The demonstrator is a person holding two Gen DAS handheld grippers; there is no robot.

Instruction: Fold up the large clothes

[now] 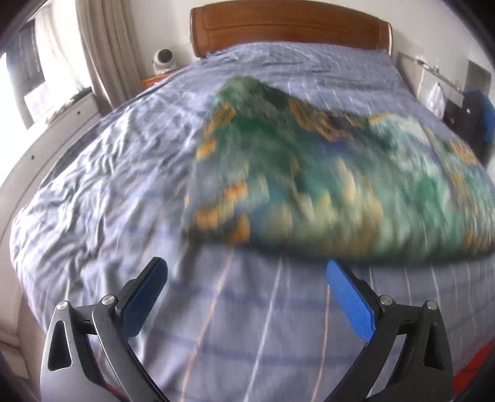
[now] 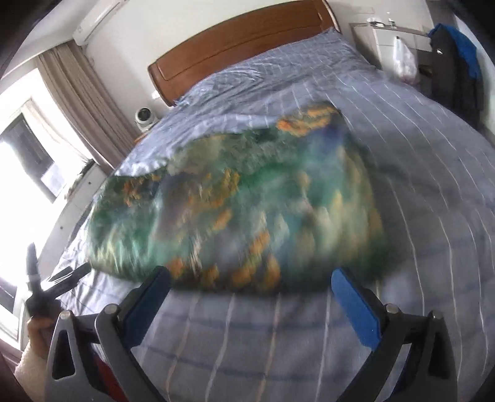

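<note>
- Left wrist: bedding [image 1: 92, 173] is stretching to a headboard [image 1: 287, 27], giving broad room for folding. Garment [image 1: 324, 173] is lying bunched mid-bed, blurred green with orange patches. Left gripper [image 1: 244, 272] is hovering before its near hem, spread wide, gripping nothing.
- Right wrist: right gripper [image 2: 250, 278] is gaping too, empty, its 2 tips nearly reaching the hem of the garment [image 2: 247, 210].

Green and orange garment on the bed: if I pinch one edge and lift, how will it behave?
The green and orange garment lies heaped in soft mounds, so it is probably floppy and will drape. It likely drags on the wrinkled bedsheet rather than sliding. Blur hides its edges.
</note>
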